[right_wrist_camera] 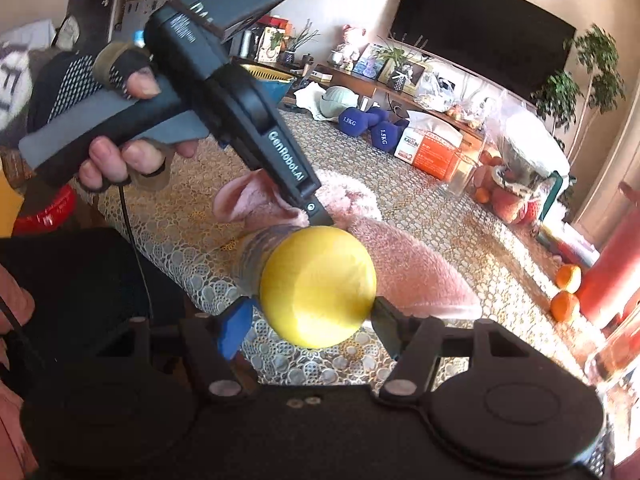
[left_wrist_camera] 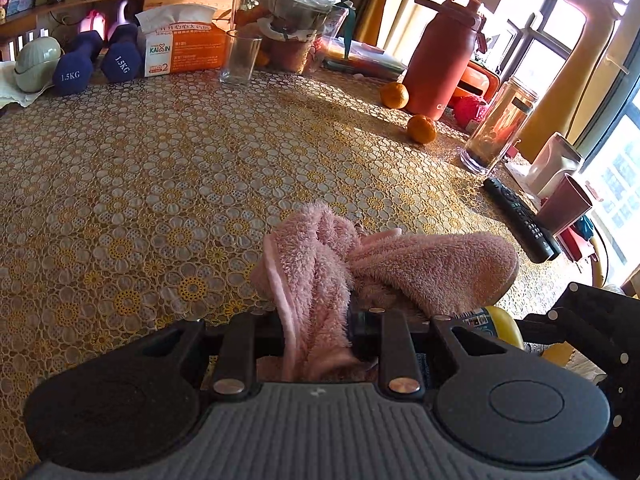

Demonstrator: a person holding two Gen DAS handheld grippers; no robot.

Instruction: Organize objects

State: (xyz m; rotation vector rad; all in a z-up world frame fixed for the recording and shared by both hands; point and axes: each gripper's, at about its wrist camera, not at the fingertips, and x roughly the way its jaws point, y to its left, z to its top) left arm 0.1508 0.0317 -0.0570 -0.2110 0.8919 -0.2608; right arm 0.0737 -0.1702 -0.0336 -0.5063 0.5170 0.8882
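Observation:
My left gripper (left_wrist_camera: 316, 320) is shut on a fluffy pink towel (left_wrist_camera: 400, 264) that lies bunched on the yellow lace tablecloth (left_wrist_camera: 160, 184). In the right wrist view the left gripper (right_wrist_camera: 316, 216) pinches the towel (right_wrist_camera: 416, 268) near the table's front edge. My right gripper (right_wrist_camera: 316, 316) is shut on a bottle with a round yellow cap (right_wrist_camera: 318, 286), held on its side with the cap facing the camera. The yellow cap (left_wrist_camera: 506, 324) also peeks out beside the towel in the left wrist view.
Two oranges (left_wrist_camera: 421, 128), a red flask (left_wrist_camera: 438, 56), a glass jar (left_wrist_camera: 498, 124) and a black remote (left_wrist_camera: 520, 220) line the right side. Blue dumbbells (left_wrist_camera: 96, 62), a tissue box (left_wrist_camera: 180, 46), a drinking glass (left_wrist_camera: 240, 58) and bagged pots (left_wrist_camera: 292, 20) stand at the back.

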